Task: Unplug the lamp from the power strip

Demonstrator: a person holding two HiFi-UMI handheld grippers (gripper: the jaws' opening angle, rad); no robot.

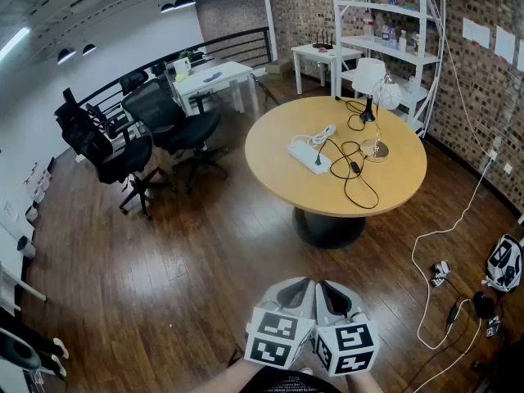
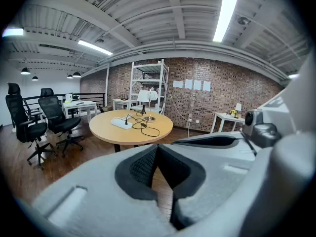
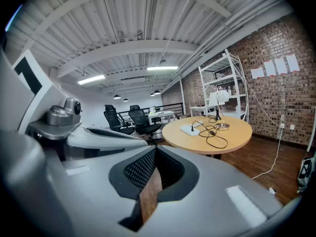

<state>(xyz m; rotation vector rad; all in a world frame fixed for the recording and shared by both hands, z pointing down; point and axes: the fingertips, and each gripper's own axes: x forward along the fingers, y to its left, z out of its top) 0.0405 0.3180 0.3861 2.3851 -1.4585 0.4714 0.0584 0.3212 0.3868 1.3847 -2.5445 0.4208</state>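
Observation:
A round wooden table stands well ahead of me. On it lie a white power strip with a black plug in it and loops of black cord. A lamp with a white shade stands at the table's far right, its round base near the strip. My left gripper and right gripper are held side by side low in the head view, far from the table. Both are shut and hold nothing. The strip is small and distant in both gripper views.
Black office chairs stand left of the table, with a white desk behind them. A white shelf unit lines the brick wall. A white cable and a bag lie on the wooden floor at the right.

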